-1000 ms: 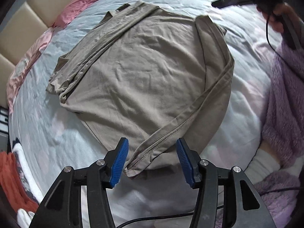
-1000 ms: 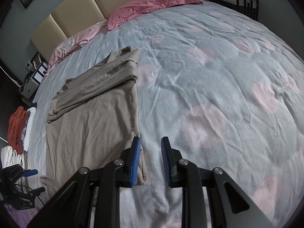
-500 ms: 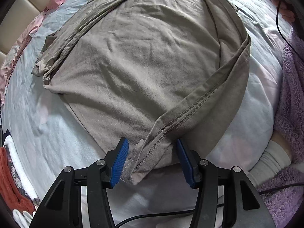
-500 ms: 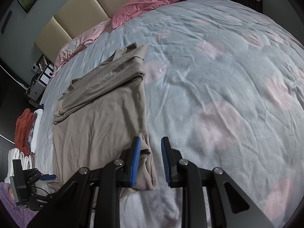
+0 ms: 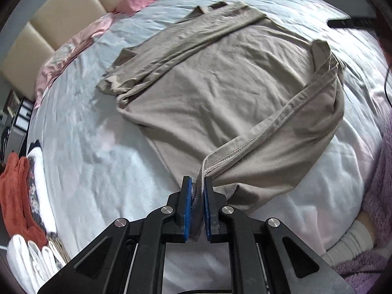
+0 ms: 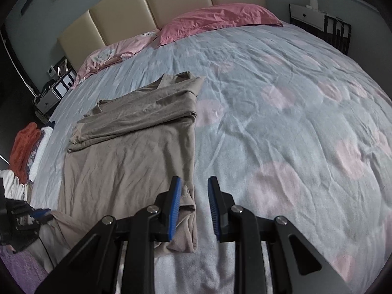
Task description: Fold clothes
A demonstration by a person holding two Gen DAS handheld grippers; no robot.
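left fingers [image 5: 196, 183] now pinching shirt [image 5: 220, 93] hem (lifted), right fingers [image 6: 194, 191] spread beside shirt corner, folded stack [image 5: 22, 196] bedside

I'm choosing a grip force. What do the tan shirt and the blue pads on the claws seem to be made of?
Tan shirt: likely thin, soft jersey knit with a matte finish; it drapes limply, creases finely, and has a stitched hem. Blue pads: probably ridged rubber or soft plastic; the picture cannot settle which.

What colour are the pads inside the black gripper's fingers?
Blue pads on the right gripper, clearest in the right wrist view.
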